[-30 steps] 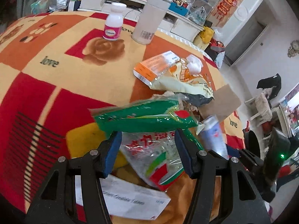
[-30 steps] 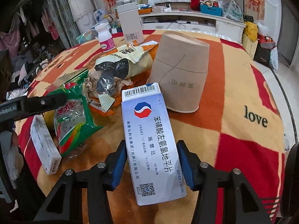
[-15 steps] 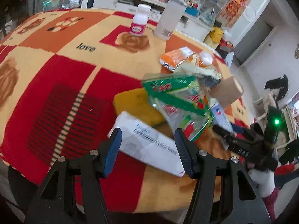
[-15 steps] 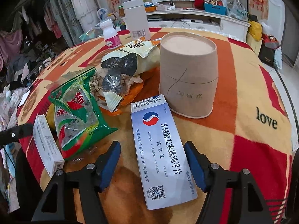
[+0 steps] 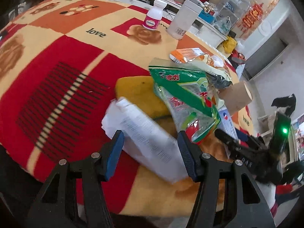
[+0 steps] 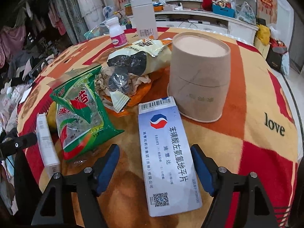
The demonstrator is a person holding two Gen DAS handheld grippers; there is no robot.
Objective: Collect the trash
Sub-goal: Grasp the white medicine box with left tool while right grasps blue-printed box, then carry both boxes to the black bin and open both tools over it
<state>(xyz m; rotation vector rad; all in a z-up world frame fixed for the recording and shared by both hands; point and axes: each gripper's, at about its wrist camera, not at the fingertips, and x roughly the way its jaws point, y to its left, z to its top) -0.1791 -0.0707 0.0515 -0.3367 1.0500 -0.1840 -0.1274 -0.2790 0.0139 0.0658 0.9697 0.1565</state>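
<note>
Trash lies on a round table with a red, orange and cream cloth [image 5: 57, 60]. My left gripper [image 5: 151, 153] is open, its jaws on either side of a white medicine box [image 5: 148, 140], blurred here; the box also shows in the right wrist view [image 6: 46, 144]. Beyond it lies a green snack bag [image 5: 188, 96] [image 6: 79, 114]. My right gripper [image 6: 154, 168] is open, its jaws on either side of a blue and white medicine box [image 6: 167, 155] lying flat. A crumpled yellow and black wrapper [image 6: 136, 60] and an upside-down brown paper cup [image 6: 199, 83] lie behind.
A white pill bottle with pink label [image 5: 153, 17] [image 6: 116, 34] and a tall white container [image 5: 183, 21] [image 6: 144, 19] stand at the far side. An orange box [image 5: 187, 54] lies by the wrappers. A yellow sponge [image 5: 136, 93] sits under the green bag.
My left gripper has pulled back from the green bag to the table's near edge and now straddles the white box. My right gripper has backed off slightly and opened wider around the blue box.
</note>
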